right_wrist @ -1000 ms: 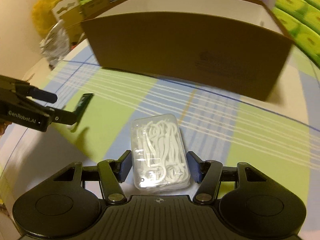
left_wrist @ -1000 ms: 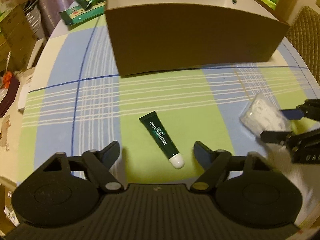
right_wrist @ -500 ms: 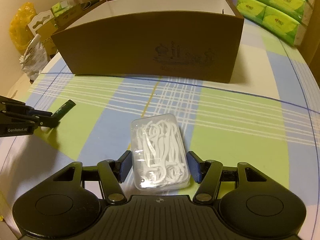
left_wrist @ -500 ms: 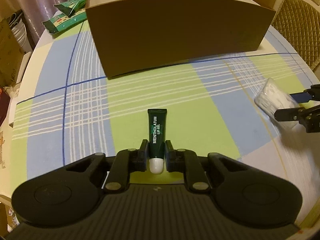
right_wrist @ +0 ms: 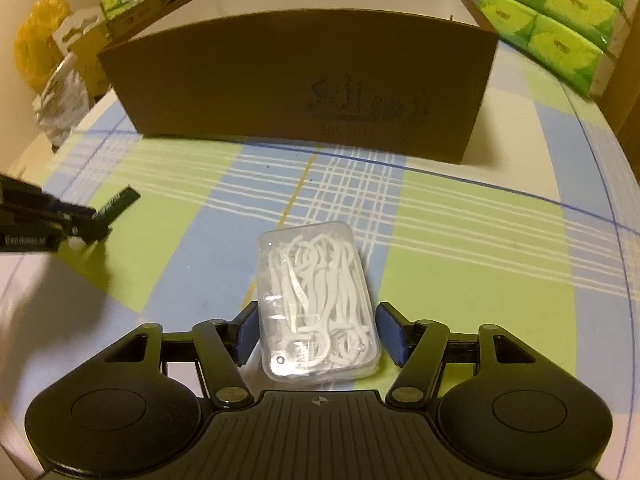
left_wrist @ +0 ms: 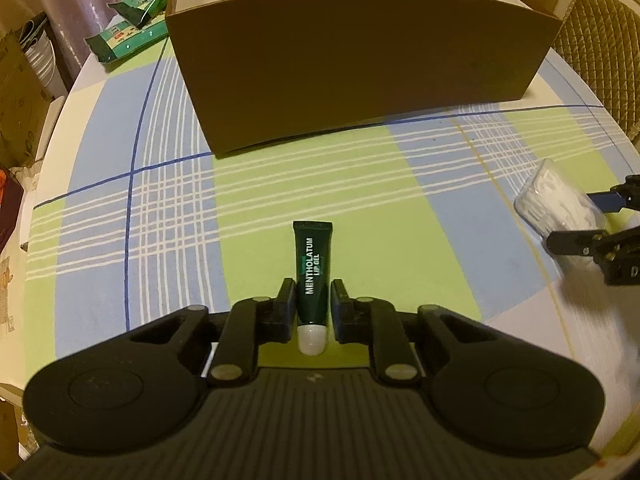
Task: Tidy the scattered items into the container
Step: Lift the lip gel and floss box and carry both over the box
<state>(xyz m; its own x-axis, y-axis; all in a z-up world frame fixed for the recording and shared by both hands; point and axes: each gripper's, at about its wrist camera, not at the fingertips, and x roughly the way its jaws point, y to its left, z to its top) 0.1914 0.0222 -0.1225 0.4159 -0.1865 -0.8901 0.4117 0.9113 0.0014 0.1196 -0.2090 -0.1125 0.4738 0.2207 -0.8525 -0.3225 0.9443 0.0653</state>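
Note:
My left gripper (left_wrist: 313,300) is shut on a dark green Mentholatum lip gel tube (left_wrist: 313,268) with a white cap, which points toward the brown cardboard box (left_wrist: 360,60). My right gripper (right_wrist: 318,334) is shut on a clear plastic case of white floss picks (right_wrist: 316,304), held above the checked tablecloth. The box (right_wrist: 304,88) stands open-topped straight ahead in the right wrist view. The left gripper with the tube (right_wrist: 120,204) shows at the left of the right wrist view. The floss case (left_wrist: 556,204) shows at the right edge of the left wrist view.
Green snack packets (left_wrist: 128,28) lie on the table behind the box to the left. Stacked green tissue packs (right_wrist: 552,20) stand at the back right. A woven chair back (left_wrist: 600,40) is beyond the table's right edge. Bags and boxes (right_wrist: 60,72) sit off the left edge.
My left gripper has closed on the lip gel tube, turned it to point at the box and lifted it. My right gripper keeps the floss case and has risen slightly.

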